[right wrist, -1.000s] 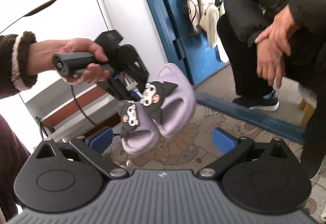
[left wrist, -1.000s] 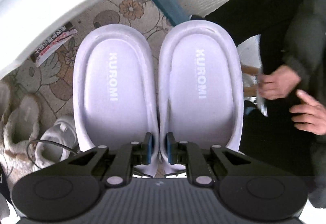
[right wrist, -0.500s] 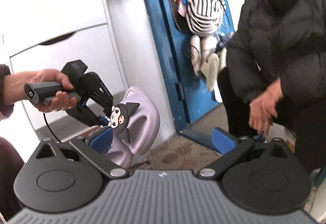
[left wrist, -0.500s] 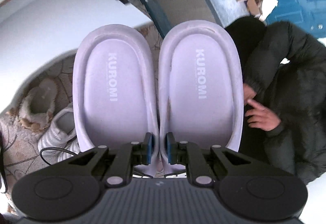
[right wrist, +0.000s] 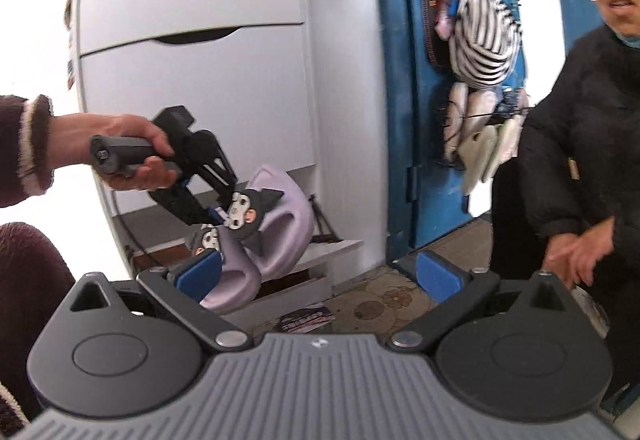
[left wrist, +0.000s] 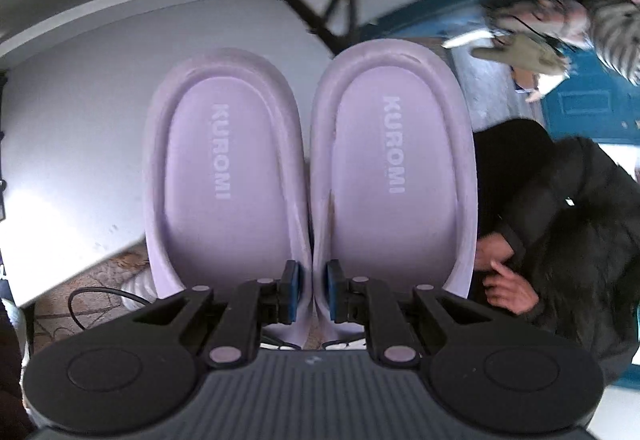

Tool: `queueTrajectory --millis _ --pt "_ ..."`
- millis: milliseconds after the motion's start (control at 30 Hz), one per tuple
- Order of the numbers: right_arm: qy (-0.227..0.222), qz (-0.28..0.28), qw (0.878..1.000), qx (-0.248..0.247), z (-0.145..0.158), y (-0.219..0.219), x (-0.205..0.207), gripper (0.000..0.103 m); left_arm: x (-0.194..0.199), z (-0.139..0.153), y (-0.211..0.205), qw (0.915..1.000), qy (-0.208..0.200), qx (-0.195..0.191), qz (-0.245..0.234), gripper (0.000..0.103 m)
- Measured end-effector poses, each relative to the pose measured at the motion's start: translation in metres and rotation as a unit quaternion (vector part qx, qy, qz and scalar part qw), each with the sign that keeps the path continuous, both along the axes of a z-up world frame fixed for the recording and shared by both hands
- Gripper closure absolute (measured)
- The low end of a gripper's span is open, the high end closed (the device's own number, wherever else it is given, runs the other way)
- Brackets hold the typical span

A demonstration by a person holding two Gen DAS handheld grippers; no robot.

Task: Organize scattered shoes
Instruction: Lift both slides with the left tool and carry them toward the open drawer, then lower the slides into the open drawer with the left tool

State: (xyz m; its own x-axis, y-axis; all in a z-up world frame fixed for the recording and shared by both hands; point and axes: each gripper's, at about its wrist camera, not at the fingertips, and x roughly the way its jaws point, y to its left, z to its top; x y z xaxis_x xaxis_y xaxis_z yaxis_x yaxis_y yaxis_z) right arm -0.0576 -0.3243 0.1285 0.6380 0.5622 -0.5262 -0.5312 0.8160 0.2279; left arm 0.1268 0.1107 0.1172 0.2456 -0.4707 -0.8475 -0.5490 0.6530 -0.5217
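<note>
Here the left claw (left wrist: pixel 310 290) is nearly closed, its blue pads (left wrist: pixel 291 290) pinching the two inner heel walls of a pair of lilac Kuromi slippers (left wrist: pixel 224 176) pressed side by side, footbeds facing the camera. The pair hangs in the air, clear of the floor, in front of the white shoe cabinet (right wrist: pixel 192 40). The right claw (right wrist: pixel 318 272) stands wide open and holds nothing.

Just beyond it, the right wrist view shows the person's left hand (right wrist: pixel 132 156) around the tool's grip, the slippers dangling toes-down with their cartoon charms (right wrist: pixel 248 210) outward, close to the cabinet's lower tilt-out compartment (right wrist: pixel 320 244). Farther off, a bystander in a black jacket (right wrist: pixel 576 160) stands by the blue door (right wrist: pixel 404 112).

The grip is the weak spot: two soft, slick foam walls share one narrow pinch, so, by my judgement, a jolt or a tilt could let one slipper slide free and drop. The toes might also catch the compartment's edge and twist the pair out of the pads.
</note>
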Motion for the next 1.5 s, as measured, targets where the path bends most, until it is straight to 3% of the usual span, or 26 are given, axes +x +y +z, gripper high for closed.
queueTrajectory --millis 200,467,733,867,1033,1133,1200,1333,1500 --pt "0.033 0.028 0.999 -0.030 -0.018 0.023 0.011 0.000 0.039 -0.037 0.017 0.9995 0.024 -0.021 -0.006 0.090" --pt "0.073 0.024 0.996 -0.034 -0.046 0.036 0.030 0.000 0.076 -0.060 0.036 0.9980 0.046 -0.042 -0.007 0.090" --pt "0.084 0.032 0.996 -0.022 -0.054 0.043 0.034 0.000 0.101 -0.076 0.043 0.9969 0.068 -0.032 -0.021 0.087" --pt "0.086 0.038 0.995 -0.020 -0.057 0.047 0.035 0.000 0.104 -0.074 0.039 0.9968 0.058 -0.018 -0.051 0.086" --pt "0.095 0.039 0.994 -0.024 -0.060 0.056 0.042 0.000 0.100 -0.073 0.041 0.9974 0.049 -0.011 -0.051 0.086" --pt "0.093 0.085 0.991 -0.042 -0.059 0.080 0.050 0.000 0.101 -0.073 0.041 0.9978 0.046 -0.006 -0.047 0.086" --pt "0.068 0.130 0.988 -0.044 -0.051 0.108 0.063 0.000 0.099 -0.071 0.042 0.9983 0.044 0.003 -0.039 0.085" --pt "0.038 0.188 0.981 -0.008 -0.028 0.171 0.087 0.000 0.097 -0.069 0.039 0.9990 0.039 0.015 -0.018 0.085" --pt "0.063 0.191 0.978 -0.051 -0.058 0.190 0.083 0.000 0.097 -0.062 0.036 0.9982 0.026 0.051 -0.015 0.086"
